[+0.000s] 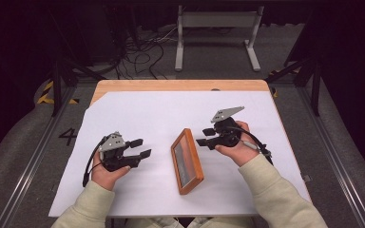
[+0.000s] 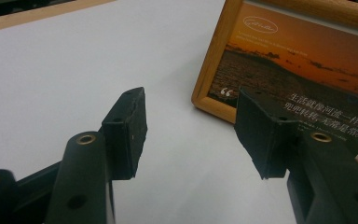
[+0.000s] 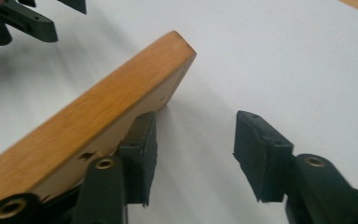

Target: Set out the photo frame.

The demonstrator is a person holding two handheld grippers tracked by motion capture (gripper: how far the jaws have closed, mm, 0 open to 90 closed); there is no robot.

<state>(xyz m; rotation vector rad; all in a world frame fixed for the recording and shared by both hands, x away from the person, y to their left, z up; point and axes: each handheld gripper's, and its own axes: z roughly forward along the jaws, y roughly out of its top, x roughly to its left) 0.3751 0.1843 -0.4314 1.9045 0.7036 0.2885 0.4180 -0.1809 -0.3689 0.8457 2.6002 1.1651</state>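
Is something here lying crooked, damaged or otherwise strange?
The picture frame stands propped and tilted on the white sheet, askew to the sheet's edges. No damage or spill shows. Both grippers, left and right, are open beside it.

A wooden table (image 1: 123, 86) stands on a grey floor (image 1: 24, 137). A big white sheet (image 1: 138, 118) covers most of its top, and bare wood shows along the far edge. A picture frame (image 1: 187, 160) with a wooden rim rests on the sheet, near the middle.
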